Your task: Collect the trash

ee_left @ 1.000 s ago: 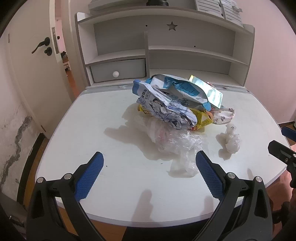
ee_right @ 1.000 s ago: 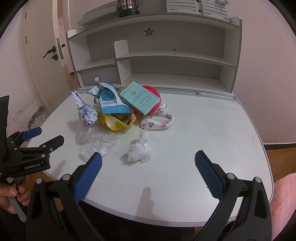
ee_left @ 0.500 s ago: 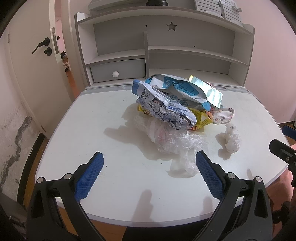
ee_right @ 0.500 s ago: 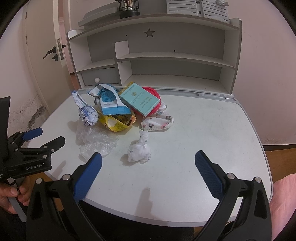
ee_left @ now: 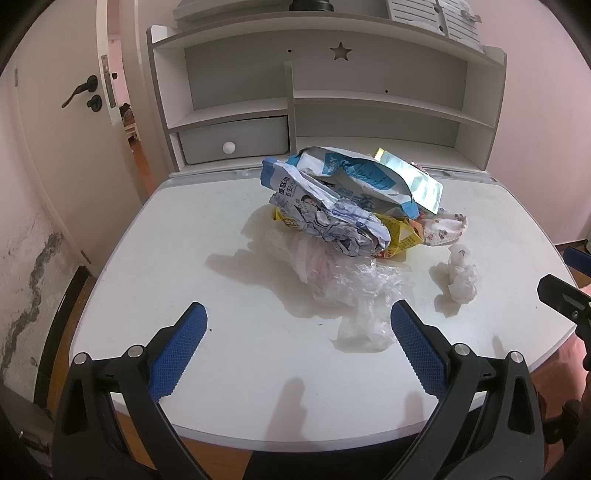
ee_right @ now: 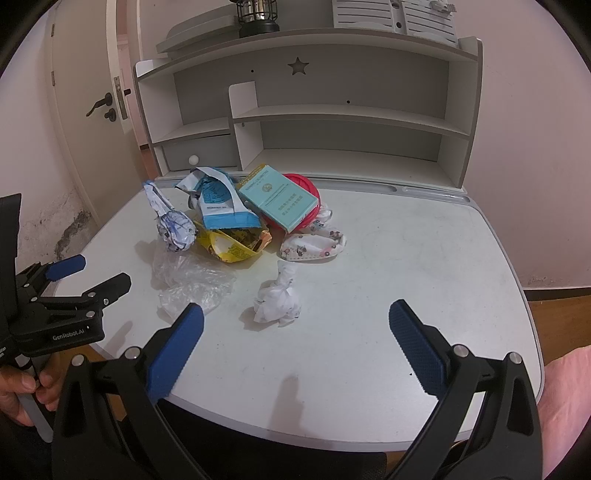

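A heap of trash lies on the white desk (ee_left: 184,240): a crumpled blue-white wrapper (ee_left: 328,218), a yellow snack bag (ee_right: 232,243), a clear plastic bag (ee_left: 343,280), a white tissue wad (ee_right: 277,299), a floral mask (ee_right: 314,247), a teal box (ee_right: 280,201) on a red lid (ee_right: 304,184). My left gripper (ee_left: 295,347) is open and empty at the desk's near edge, short of the plastic bag. My right gripper (ee_right: 295,343) is open and empty, just short of the tissue wad. The left gripper also shows at the left of the right wrist view (ee_right: 88,273).
A white shelf unit (ee_right: 332,122) with a small drawer (ee_left: 232,144) stands at the back of the desk. A door (ee_left: 66,110) is at the left. A black lantern (ee_right: 258,18) sits on top of the shelf. Bare desk surface (ee_right: 424,251) lies right of the heap.
Both grippers have edged slightly toward the trash heap. Both stay open and empty. The trash has not moved.
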A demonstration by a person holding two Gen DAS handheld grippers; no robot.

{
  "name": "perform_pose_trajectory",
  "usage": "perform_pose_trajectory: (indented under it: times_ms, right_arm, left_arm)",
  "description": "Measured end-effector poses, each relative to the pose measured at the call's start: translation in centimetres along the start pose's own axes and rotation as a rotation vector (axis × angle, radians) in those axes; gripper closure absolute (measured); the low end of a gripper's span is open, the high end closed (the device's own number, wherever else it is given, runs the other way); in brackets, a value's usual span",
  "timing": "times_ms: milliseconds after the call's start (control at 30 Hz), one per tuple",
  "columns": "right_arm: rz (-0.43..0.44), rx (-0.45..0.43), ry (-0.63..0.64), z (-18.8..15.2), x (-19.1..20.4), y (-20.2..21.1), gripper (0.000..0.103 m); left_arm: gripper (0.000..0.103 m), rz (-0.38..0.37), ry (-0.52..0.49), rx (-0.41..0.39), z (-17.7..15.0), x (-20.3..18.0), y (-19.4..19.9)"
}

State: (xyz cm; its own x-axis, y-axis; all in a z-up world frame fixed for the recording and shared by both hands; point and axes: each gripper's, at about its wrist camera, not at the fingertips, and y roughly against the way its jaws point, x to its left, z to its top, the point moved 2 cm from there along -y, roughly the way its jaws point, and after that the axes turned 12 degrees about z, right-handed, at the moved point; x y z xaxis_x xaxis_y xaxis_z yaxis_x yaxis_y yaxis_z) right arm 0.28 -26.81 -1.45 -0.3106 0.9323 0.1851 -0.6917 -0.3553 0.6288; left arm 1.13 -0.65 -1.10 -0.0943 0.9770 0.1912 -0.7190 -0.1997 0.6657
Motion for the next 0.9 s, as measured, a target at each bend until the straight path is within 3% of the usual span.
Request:
perform_pose_trajectory:
  times_ms: [533, 900]
  right_arm:
    - [-0.002, -0.003, 0.002, 0.0, 0.0, 0.1, 0.006]
    - [-0.010, 0.008, -0.011, -0.2, -0.9, 0.0, 0.006]
  left_arm:
    - [0.006, -0.005, -0.010, 0.005, -0.3, -0.4, -0.2]
    - [0.006, -0.072, -0.046, 0.065, 0.0, -2.6, -3.2]
